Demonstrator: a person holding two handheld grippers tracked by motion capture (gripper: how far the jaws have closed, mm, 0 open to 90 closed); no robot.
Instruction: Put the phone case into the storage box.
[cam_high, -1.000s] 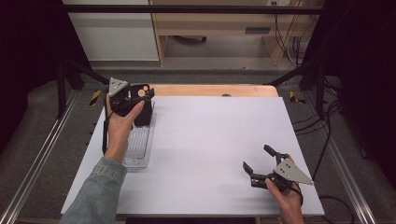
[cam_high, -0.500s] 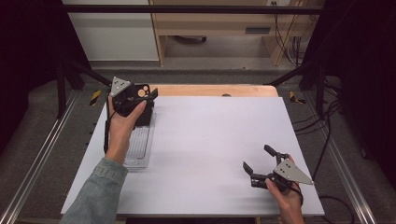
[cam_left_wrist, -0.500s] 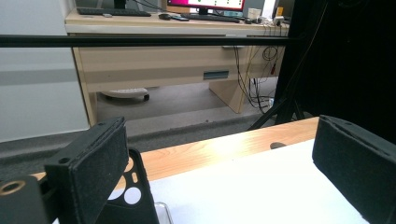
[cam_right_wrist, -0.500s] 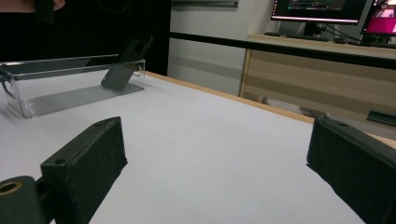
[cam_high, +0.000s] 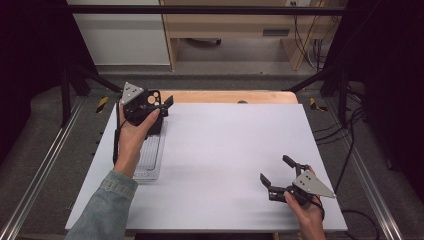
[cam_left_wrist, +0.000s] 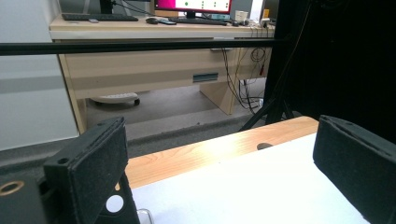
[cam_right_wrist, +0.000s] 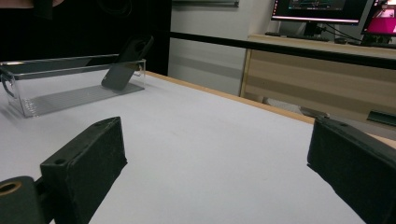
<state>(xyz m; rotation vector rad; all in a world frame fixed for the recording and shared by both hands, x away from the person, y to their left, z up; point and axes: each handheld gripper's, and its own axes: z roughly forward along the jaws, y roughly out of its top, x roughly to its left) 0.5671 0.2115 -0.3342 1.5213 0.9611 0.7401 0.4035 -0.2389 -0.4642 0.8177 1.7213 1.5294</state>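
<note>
Here, from the high view, my left tool (cam_high: 161, 103) hovers with jaws apart above the far end of the clear tray (cam_high: 149, 159), which lies along the left edge of the white surface (cam_high: 225, 145). My right tool (cam_high: 280, 176) rests well away from the tray, toward the near right corner, its jaws spread and holding nothing. A dark phone-like slab (cam_high: 155, 125) sits at the tray's far end, partly under my left hand (cam_high: 131, 140).

In the left gripper view, my left tool (cam_left_wrist: 219, 163) looks past the tray toward a wooden desk (cam_left_wrist: 140, 65) beyond a black bar; nothing lies between the pads, and a bit of tray rim (cam_left_wrist: 144, 213) peeks in at the bottom.

In the right gripper view, my right tool (cam_right_wrist: 215, 172) is wide open over bare surface, and the tray (cam_right_wrist: 70, 88) stands far off with the dark slab (cam_right_wrist: 123, 65) leaning against its end wall.

I judge the slab is already placed or about to be grasped; I cannot tell which. A next grasp would call for lowering straight past the tray wall, which crowds the jaws.
</note>
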